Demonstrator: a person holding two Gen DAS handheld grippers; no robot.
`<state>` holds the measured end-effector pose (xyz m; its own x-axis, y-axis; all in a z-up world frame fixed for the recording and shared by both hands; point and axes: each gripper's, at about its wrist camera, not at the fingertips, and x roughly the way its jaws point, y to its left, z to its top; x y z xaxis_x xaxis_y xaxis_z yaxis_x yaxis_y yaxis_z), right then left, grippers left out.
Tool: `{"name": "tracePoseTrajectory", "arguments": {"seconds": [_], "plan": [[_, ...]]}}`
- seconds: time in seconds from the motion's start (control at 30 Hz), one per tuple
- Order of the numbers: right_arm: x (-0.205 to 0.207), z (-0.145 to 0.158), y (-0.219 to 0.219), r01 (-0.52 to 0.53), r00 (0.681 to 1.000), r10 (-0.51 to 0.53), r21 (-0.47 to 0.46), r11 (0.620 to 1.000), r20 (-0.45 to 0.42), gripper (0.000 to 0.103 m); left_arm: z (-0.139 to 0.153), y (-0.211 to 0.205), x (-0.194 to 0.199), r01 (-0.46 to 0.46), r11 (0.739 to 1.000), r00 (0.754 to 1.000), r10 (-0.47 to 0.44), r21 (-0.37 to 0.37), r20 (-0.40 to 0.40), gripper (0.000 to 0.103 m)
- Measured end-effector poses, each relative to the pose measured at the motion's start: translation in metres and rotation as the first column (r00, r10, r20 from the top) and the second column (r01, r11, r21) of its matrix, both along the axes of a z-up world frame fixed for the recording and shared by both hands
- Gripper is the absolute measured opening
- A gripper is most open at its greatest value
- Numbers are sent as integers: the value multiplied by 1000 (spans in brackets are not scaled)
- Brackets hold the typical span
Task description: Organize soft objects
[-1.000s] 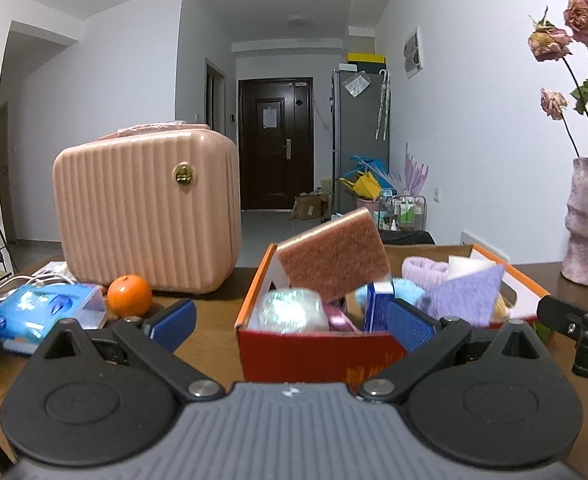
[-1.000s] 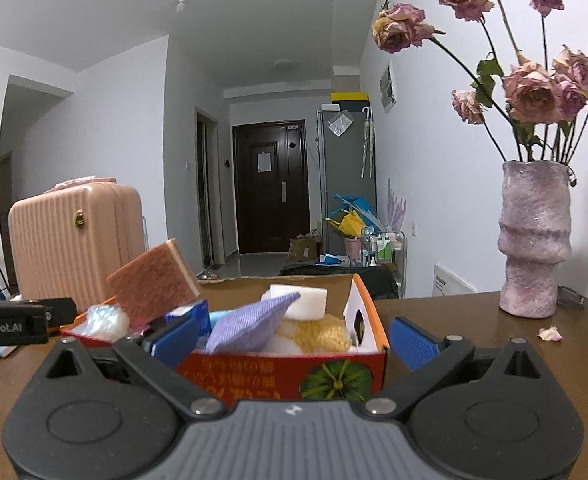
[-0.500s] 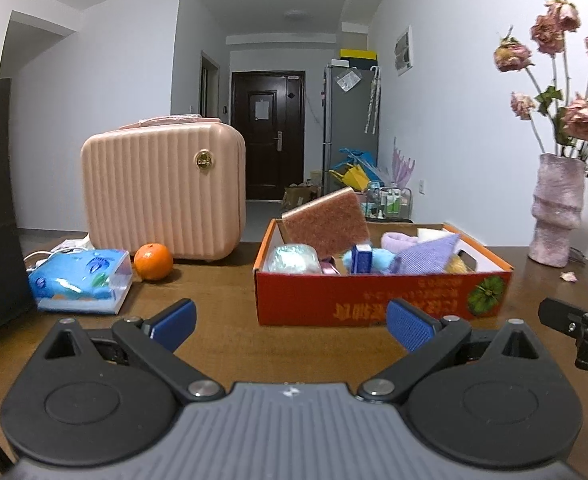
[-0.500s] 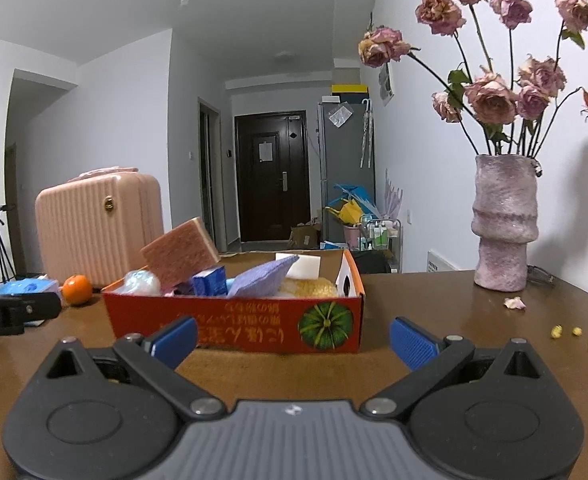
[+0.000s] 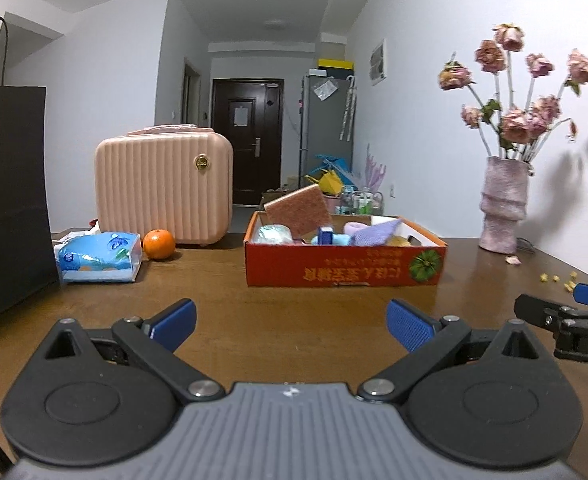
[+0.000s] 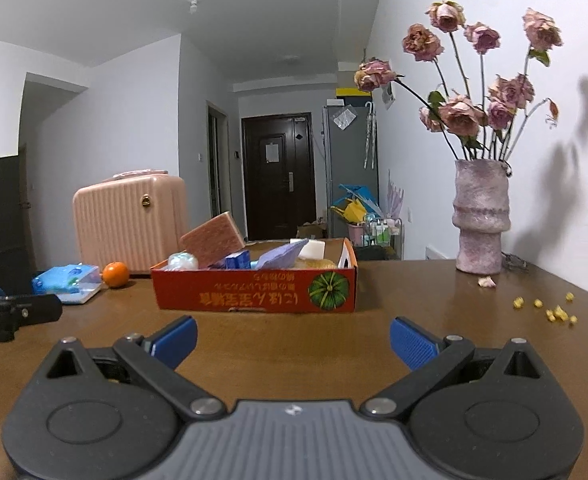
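A red cardboard box (image 5: 344, 270) (image 6: 254, 292) stands on the brown table, well ahead of both grippers. It holds several soft things: a pink-brown sponge (image 5: 298, 210) (image 6: 212, 240) leaning upright, a purple cloth (image 5: 374, 232) (image 6: 282, 256), a white sponge (image 6: 314, 247), a pale wrapped ball (image 5: 274, 234). My left gripper (image 5: 292, 322) is open and empty, low over the table. My right gripper (image 6: 292, 338) is open and empty; its tip shows at the right of the left wrist view (image 5: 566, 312).
A pink hard case (image 5: 164, 188), an orange (image 5: 158, 244) and a blue tissue pack (image 5: 100, 256) stand left of the box. A black bag (image 5: 10, 200) is at far left. A vase of dried roses (image 6: 480, 216) and yellow crumbs (image 6: 550, 310) are at right.
Both grippers have pulled back from the box, which now looks smaller and farther away. Both stay open and empty.
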<state>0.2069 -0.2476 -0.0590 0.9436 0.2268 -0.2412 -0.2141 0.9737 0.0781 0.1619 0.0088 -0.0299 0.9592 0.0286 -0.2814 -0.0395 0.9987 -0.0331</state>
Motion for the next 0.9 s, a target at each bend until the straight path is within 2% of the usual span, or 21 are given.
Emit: {"name": "tracePoseTrajectory", "arguments": {"seconds": [0.27,0.43,0.9], "plan": [[-58,11,-9,32,999,-32,-4,999,-4,103,-3,-6,-44,44,999,999,-44,11,-5,103],[-82,19,-8,43,998,-42,-32,999,37,103,-1,-9,-55,48,999,999,-48,20,10,103],[-100,27,-3,32,996,-28,-50,998,88,103,2,-12,-64,65,997,997,-66,28,33,103]]}}
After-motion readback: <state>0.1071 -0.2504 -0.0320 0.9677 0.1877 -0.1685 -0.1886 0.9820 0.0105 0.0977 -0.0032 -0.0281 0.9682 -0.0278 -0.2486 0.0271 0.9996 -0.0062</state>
